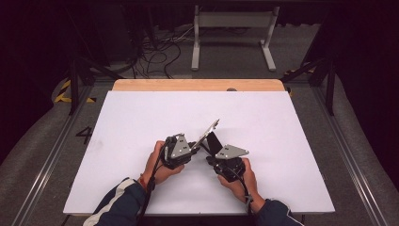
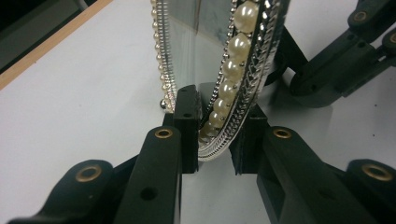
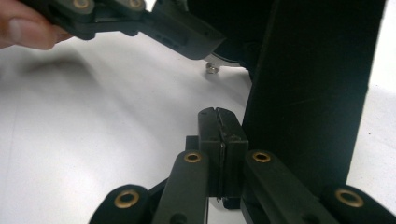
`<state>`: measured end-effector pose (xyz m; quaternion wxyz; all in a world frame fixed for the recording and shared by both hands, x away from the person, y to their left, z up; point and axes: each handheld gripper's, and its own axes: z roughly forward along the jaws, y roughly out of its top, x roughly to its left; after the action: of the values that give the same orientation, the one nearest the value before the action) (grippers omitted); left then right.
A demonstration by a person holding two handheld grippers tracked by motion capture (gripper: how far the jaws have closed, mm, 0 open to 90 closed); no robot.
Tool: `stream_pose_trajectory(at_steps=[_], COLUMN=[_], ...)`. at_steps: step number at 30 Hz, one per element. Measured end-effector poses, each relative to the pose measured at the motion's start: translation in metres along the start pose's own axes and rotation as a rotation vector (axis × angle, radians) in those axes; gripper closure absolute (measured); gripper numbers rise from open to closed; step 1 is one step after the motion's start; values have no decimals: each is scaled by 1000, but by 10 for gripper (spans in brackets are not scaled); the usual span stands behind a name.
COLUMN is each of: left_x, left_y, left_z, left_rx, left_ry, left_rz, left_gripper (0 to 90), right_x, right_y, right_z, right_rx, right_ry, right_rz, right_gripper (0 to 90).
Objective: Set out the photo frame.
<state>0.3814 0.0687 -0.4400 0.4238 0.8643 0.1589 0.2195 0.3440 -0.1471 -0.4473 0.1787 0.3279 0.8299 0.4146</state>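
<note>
A silver picture frame (image 1: pixel 210 130) edged with pearls (image 2: pixel 239 46) stands tilted on the white tabletop (image 1: pixel 141 117), leaning on its black back stand (image 3: pixel 313 93). My left gripper (image 2: pixel 217 130) comes in from the left, and its jaws are shut on the frame's lower edge (image 2: pixel 219 140). My right gripper (image 3: pixel 218 126) is shut with nothing between its pads. It rests low, just beside the black stand (image 1: pixel 214 141). In the right gripper view the left gripper (image 3: pixel 154 23) reaches in from the top left, and a small silver ball foot (image 3: pixel 212 69) of the frame touches the table.
A wooden strip (image 1: pixel 197 84) runs along the table's far edge. Beyond it, on the floor, stand a white metal frame (image 1: pixel 233 28) and loose cables (image 1: pixel 155 52). Bare white surface lies on all sides of the hands.
</note>
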Motion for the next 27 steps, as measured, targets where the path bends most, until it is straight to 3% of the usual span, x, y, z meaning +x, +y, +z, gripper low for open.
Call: stream_pose_trajectory(at_steps=[16,19,27], left_x=[-10,-10,-7], left_y=[6,6,4], left_z=[-5,-5,-2], left_rx=[1,-11,-10], left_ry=[0,-16,-35], left_rz=[11,4,-24], left_gripper=[731,727,699], right_x=[-16,-21,-21], right_y=[-3,-3,-3], right_z=[-2,-3,-3], right_rx=[-8,-13,-4], right_ry=[10,5,4], right_rz=[-6,2,-35], right_gripper=[900,900,868])
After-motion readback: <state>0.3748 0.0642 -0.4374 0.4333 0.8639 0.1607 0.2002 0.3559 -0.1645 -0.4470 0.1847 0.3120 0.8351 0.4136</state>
